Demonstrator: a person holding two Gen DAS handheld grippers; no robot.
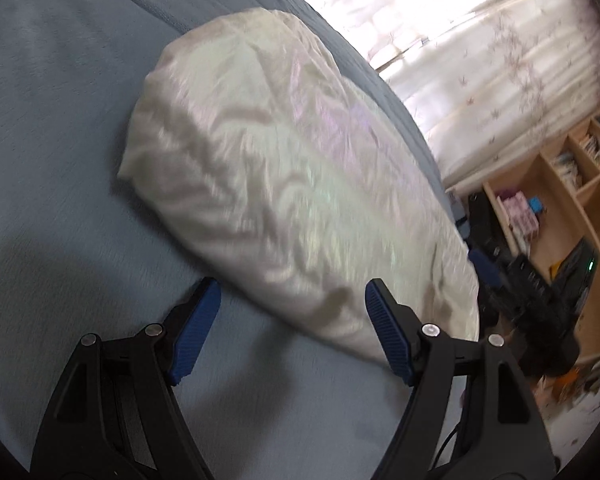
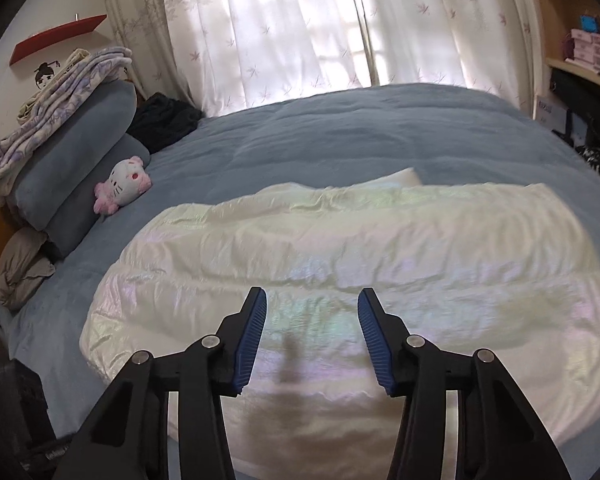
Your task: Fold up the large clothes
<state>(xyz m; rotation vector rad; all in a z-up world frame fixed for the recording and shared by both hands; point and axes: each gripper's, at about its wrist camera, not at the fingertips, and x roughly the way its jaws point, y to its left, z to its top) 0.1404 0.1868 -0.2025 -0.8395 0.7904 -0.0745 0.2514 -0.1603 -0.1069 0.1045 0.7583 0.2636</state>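
A large shiny off-white puffy garment (image 1: pixel 268 168) lies folded into a long bundle on the blue bed cover (image 1: pixel 52 160). It fills the middle of the right wrist view (image 2: pixel 340 248). My left gripper (image 1: pixel 292 296) is open and empty, just above the bundle's near end. My right gripper (image 2: pixel 312 304) is open and empty, held over the garment's near part. The right gripper's black body (image 1: pixel 532 292) shows at the garment's right end in the left wrist view.
Blue pillows (image 2: pixel 72 160) with a folded blanket (image 2: pixel 60 92) and a pink-white plush cat (image 2: pixel 122 188) lie at the bed's left. Dark clothes (image 2: pixel 164 120) sit by the curtains (image 2: pixel 300 28). Wooden shelves (image 1: pixel 560 184) stand right of the bed.
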